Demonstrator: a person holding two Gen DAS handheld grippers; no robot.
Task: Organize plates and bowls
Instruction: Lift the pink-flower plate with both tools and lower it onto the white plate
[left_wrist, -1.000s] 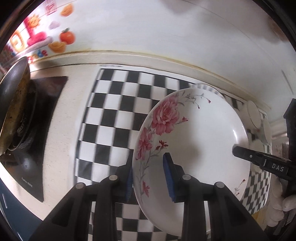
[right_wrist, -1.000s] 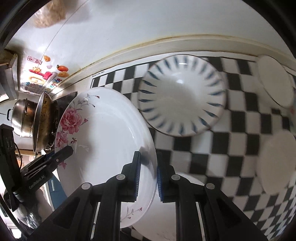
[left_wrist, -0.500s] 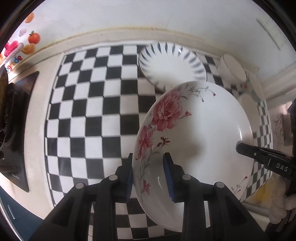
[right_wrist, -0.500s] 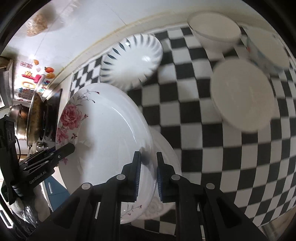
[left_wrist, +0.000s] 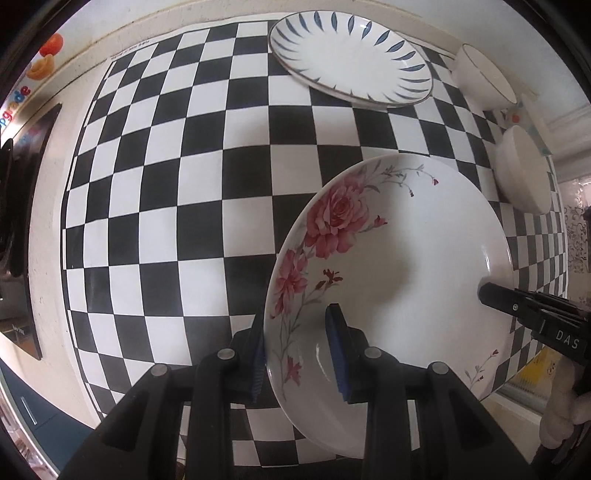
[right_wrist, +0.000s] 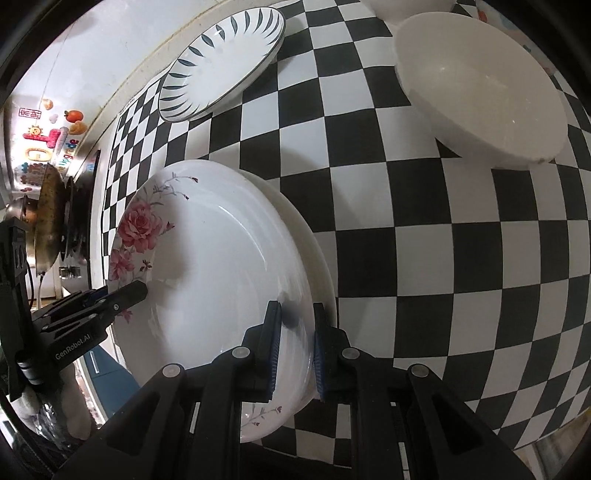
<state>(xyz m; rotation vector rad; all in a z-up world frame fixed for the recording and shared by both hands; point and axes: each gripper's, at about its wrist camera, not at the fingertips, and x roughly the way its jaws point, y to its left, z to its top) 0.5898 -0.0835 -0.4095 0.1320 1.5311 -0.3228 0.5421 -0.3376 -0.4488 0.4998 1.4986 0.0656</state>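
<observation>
Currently the floral plate (left_wrist: 399, 266) is pinched at opposite rims by both claws. The left gripper (left_wrist: 299, 350) is pointed almost straight down, its blue pads clamped on the plate's rim at the side with the pink roses: one pad under the rim, one inside the well. The right gripper (right_wrist: 295, 347) is tilted steeply down and clamped on the far rim, jaws nearly together with the thin rim between them. From the left wrist view the right gripper's black fingers are seen at the plate's right edge, with a white-gloved hand (left_wrist: 561, 406) below them. From the right wrist view the left gripper is seen at the plate's left edge.

The plate is held tilted over the checkered mat (left_wrist: 177, 206). Directly beneath it, just right of the right claw's pads, the rim of a plain white plate (right_wrist: 321, 258) is seen; contact between the two cannot be told.

Ahead of both claws, near the wall, a blue-leaf plate (left_wrist: 351, 59) is lying on the mat. A white bowl (right_wrist: 480, 92) is sitting ahead and right of the right claw. A second white bowl (left_wrist: 480, 77) is seen farther back, right of the blue-leaf plate. A wok (right_wrist: 48, 221) is seen far left.
</observation>
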